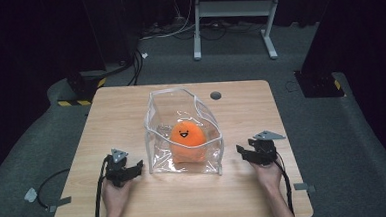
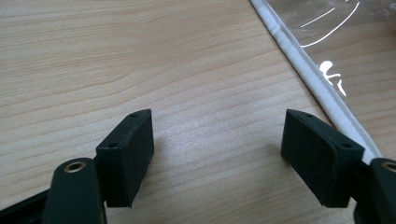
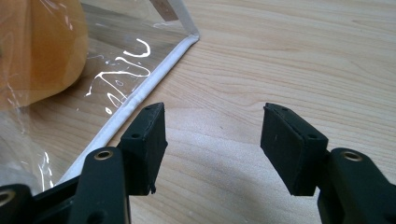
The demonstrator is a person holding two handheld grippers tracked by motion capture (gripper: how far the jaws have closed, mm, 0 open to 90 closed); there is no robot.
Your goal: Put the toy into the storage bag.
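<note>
Both tongs, left [image 1: 140, 166] and right [image 1: 239, 150], are standing open and empty on bare wooden surface [image 1: 121, 112], flanking the white-edged clear plastic bag [image 1: 155, 135] holding the orange plush toy [image 1: 186, 139] at mid-surface.

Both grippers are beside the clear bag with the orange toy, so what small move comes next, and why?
Probably ease the left gripper toward the bag and take its white edge. Both grippers are open and hold nothing, the right gripper sits by the opposite edge, and the toy lies inside.
</note>
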